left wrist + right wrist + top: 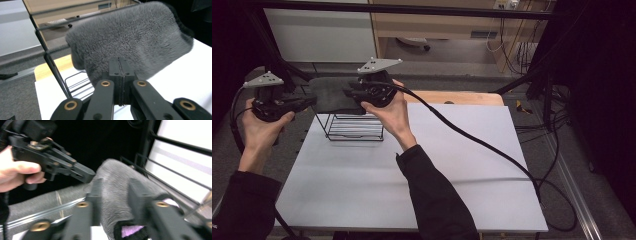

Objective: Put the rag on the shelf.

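We are stretching a grey fuzzy cloth (332, 95) over the black wire rack (354, 127) near the table's (412, 190) far left corner. Our right gripper (354, 95) is straddling the cloth's bunched end, jaws apart yet seemingly bearing on it. Our left gripper (309, 102), jaws pressed together, is pinching the other edge, keeping the cloth taut.

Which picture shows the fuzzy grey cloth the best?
The left gripper view: the grey cloth is close, sharp and furry. The high view shows it small and dark over the wire rack; the right gripper view shows it blurred.
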{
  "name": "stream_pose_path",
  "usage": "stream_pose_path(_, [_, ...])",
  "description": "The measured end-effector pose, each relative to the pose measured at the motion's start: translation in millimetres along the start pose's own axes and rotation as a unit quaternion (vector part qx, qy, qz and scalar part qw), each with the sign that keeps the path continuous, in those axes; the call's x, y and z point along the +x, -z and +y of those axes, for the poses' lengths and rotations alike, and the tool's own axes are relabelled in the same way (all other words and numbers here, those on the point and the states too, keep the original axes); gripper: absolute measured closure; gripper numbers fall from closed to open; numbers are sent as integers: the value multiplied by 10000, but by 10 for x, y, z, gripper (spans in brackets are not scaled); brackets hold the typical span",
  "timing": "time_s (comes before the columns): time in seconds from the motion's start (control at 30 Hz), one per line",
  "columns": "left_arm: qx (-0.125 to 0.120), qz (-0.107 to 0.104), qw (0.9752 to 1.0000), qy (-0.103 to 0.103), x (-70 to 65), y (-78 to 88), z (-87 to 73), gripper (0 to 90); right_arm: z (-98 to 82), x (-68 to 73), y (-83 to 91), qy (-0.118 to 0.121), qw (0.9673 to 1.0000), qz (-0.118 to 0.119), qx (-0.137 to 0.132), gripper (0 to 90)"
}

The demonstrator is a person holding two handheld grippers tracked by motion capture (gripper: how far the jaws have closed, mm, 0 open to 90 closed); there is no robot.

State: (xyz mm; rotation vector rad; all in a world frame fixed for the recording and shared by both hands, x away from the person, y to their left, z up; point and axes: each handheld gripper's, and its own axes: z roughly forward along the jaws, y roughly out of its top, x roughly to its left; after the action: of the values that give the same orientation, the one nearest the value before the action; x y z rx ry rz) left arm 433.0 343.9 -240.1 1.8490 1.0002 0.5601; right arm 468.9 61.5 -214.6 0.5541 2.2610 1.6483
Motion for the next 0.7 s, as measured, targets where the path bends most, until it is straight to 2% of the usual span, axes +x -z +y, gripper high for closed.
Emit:
stream_pose_path(0.1, [12, -15, 10000, -11, -10, -52, -72, 899, -72, 8, -76, 17, 9994, -88, 343, 879])
stream_pose_path(0.2, [14, -14, 10000, 4, -6, -103, -129, 900, -157, 19, -153, 42, 9984, -181, 537, 900])
stream_pose_path(0.33, [22, 39, 10000, 29, -2, -174, -188, 899, -293, -36, -209, -176, 9984, -199, 489, 900])
stream_pose_path(0.5, [8, 71, 9999, 87, 12, -250, -233, 897, -443, -98, -240, -248, 9989, -198, 352, 878])
stream_pose_path(0.7, [-29, 31, 10000, 87, -10, -201, -235, 838, -442, -73, -153, -231, 9994, -121, 213, 785])
